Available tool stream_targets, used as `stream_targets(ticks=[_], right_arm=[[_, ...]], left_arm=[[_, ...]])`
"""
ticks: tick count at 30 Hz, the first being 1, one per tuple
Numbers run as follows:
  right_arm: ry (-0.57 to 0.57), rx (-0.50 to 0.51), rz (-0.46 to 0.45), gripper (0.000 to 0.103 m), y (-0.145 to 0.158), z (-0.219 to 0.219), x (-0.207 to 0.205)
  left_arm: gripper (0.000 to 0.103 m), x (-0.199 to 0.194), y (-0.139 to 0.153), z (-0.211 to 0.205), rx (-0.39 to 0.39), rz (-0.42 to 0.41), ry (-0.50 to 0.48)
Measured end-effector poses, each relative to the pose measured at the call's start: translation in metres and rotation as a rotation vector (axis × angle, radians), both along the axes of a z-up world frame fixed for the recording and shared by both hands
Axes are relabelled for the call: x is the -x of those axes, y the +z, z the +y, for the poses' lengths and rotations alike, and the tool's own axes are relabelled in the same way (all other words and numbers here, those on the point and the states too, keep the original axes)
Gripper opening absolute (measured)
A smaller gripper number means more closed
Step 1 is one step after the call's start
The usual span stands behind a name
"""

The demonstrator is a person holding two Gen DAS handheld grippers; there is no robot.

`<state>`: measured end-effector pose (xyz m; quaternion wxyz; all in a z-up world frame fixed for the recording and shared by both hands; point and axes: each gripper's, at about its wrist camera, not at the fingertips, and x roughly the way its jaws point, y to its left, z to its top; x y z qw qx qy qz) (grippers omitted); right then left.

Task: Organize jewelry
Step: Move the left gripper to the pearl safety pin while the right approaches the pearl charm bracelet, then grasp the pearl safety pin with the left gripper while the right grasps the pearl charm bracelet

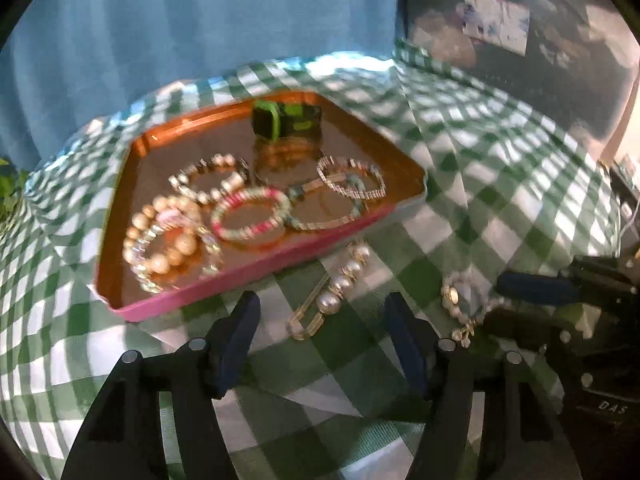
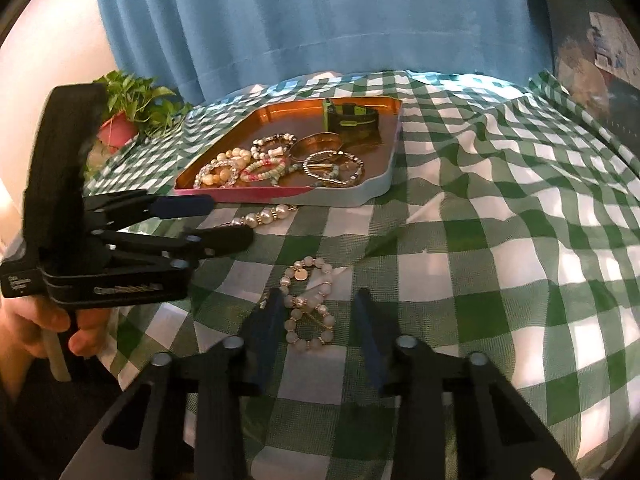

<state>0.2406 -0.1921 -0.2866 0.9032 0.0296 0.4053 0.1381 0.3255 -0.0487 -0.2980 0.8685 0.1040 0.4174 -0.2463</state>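
A copper tray (image 1: 160, 136) (image 2: 394, 160) with a pink front rim holds several beaded bracelets (image 1: 248, 212) (image 2: 262, 170) and a green watch (image 1: 286, 118) (image 2: 352, 118). A pearl and gold-chain bracelet (image 1: 338, 286) (image 2: 264, 216) lies on the cloth just in front of the tray. My left gripper (image 1: 320, 320) (image 2: 230, 220) is open, its fingers on either side of that bracelet's near end. A pale bead bracelet with a gold disc (image 2: 308, 304) (image 1: 460, 304) lies twisted on the cloth. My right gripper (image 2: 316, 316) is open around it.
A green and white checked cloth (image 2: 500, 240) covers the table, with folds on the right. A blue curtain (image 2: 320, 20) hangs behind. A potted plant (image 2: 128, 108) stands at the far left, beside the tray.
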Motion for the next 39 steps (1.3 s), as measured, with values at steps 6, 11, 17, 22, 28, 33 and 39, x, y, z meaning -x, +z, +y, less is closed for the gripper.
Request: stream_targets(ticks=[6,11,17,22,28,33,39], right_arm=[[0.067,0.063,-0.025,0.005,0.002,0.014,0.005],[0.069,0.059,-0.059,0.005,0.009,0.013,0.013],[0.022,0.000,-0.012,0.005,0.006,0.003,0.009],[0.001,-0.003,0.022,0.015,0.000,0.003,0.003],[0.023,0.033,0.003,0.024,0.000,0.011,0.003],[0.041,0.060,-0.012,0.043,0.000,0.023,0.002],[0.033,0.030,-0.007,0.014,0.000,0.022,-0.003]], left_arm=[[0.011,0.011,0.003,-0.003,0.003,0.017,-0.030],[0.011,0.042,0.005,0.023,0.046,0.080,0.106],[0.016,0.061,0.005,0.038,0.068,0.094,0.155],[0.054,0.050,0.005,0.032,0.036,0.070,0.145],[0.054,0.039,0.003,0.027,0.018,0.052,0.140],[0.018,0.037,0.004,0.029,0.037,0.063,0.140],[0.012,0.039,0.005,0.037,0.097,0.103,0.167]])
